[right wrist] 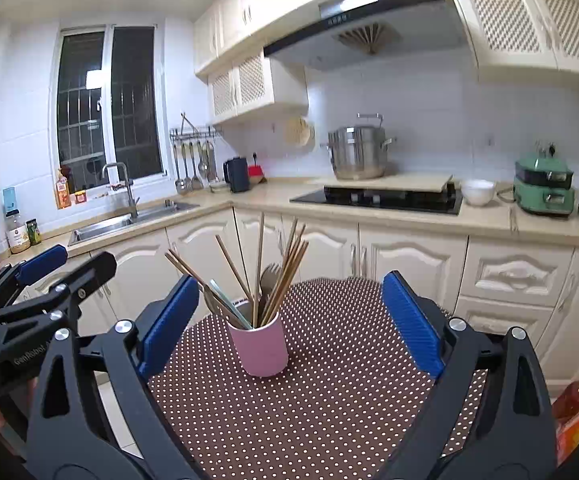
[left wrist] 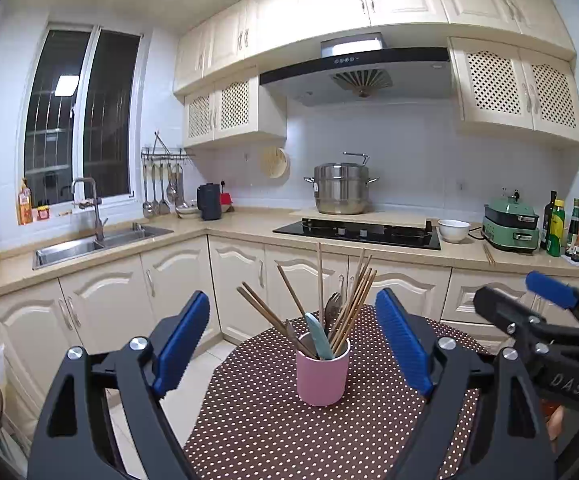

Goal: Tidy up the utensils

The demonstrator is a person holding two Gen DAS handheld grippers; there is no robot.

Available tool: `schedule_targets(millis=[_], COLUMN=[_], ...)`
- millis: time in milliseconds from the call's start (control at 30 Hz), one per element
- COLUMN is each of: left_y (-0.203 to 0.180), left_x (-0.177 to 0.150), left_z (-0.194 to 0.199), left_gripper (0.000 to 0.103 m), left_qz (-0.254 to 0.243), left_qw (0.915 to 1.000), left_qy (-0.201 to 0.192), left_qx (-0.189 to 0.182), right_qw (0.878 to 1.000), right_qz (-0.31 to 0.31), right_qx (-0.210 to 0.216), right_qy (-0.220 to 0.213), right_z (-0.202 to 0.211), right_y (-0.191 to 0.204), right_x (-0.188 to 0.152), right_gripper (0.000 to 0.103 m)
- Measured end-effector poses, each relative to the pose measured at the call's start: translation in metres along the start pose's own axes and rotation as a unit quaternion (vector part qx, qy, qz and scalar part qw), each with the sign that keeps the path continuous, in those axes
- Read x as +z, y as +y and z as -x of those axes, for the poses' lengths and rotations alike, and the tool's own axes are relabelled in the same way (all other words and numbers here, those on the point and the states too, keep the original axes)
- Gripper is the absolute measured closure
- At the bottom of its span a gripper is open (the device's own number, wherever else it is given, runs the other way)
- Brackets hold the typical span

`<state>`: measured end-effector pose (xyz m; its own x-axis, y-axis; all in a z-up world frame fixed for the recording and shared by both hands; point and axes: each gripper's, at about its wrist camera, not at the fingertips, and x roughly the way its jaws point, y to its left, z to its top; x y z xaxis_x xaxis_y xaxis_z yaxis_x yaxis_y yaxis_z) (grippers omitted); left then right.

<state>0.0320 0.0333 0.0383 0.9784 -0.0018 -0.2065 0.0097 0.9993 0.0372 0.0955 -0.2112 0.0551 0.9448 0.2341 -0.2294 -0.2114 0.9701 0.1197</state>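
A pink cup [left wrist: 323, 376] [right wrist: 259, 348] stands upright on a round table with a brown polka-dot cloth [left wrist: 273, 440] [right wrist: 329, 420]. The cup holds several wooden chopsticks [left wrist: 353, 300] [right wrist: 285, 276], a metal fork [left wrist: 333, 304] [right wrist: 269, 276] and a teal-handled utensil [left wrist: 317, 336]. My left gripper [left wrist: 292, 296] [right wrist: 73, 262] is open, short of the cup, with nothing between its blue pads. My right gripper [right wrist: 291, 280] [left wrist: 521, 292] is also open and empty, with the cup ahead and slightly left of its centre. Neither touches the cup.
Beyond the table runs an L-shaped counter with a sink [left wrist: 101, 242], a black hob [left wrist: 357, 234], a steel pot [left wrist: 341, 192], a white bowl [left wrist: 453, 230], a green appliance [left wrist: 511, 226] and bottles [left wrist: 569, 228]. A loose pair of chopsticks [left wrist: 488, 254] lies on the counter.
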Motion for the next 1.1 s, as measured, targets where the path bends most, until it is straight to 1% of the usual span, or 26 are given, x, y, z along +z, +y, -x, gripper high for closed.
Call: schedule_targets(millis=[167, 367, 433, 567, 733, 1100], left_y=[0.004, 0.005, 0.006, 0.007, 0.006, 0.007], left_x=[0.003, 0.006, 0.006, 0.007, 0.005, 0.005], left_z=[0.028, 0.054, 0.060, 0.064, 0.070, 0.067], left_gripper=[0.020, 0.017, 0.017, 0.017, 0.017, 0.017], left_qz=[0.014, 0.014, 0.015, 0.015, 0.010, 0.009], left_qw=[0.9996, 0.9983, 0.9979, 0.9976, 0.9968, 0.9967], left_qy=[-0.025, -0.056, -0.063, -0.067, -0.078, -0.078], left_qx=[-0.003, -0.001, 0.001, 0.002, 0.014, 0.019], right_qw=[1.000, 0.998, 0.997, 0.995, 0.993, 0.993], right_qz=[0.014, 0.034, 0.045, 0.056, 0.066, 0.060], right_qx=[0.000, 0.000, -0.006, -0.011, -0.016, -0.007], right_qy=[-0.026, -0.051, -0.062, -0.077, -0.094, -0.097], right_z=[0.026, 0.044, 0.050, 0.059, 0.065, 0.064], right_y=[0.009, 0.020, 0.025, 0.029, 0.031, 0.027], right_x=[0.004, 0.005, 0.004, 0.005, 0.005, 0.003], right_gripper=[0.009, 0.008, 0.008, 0.007, 0.007, 0.007])
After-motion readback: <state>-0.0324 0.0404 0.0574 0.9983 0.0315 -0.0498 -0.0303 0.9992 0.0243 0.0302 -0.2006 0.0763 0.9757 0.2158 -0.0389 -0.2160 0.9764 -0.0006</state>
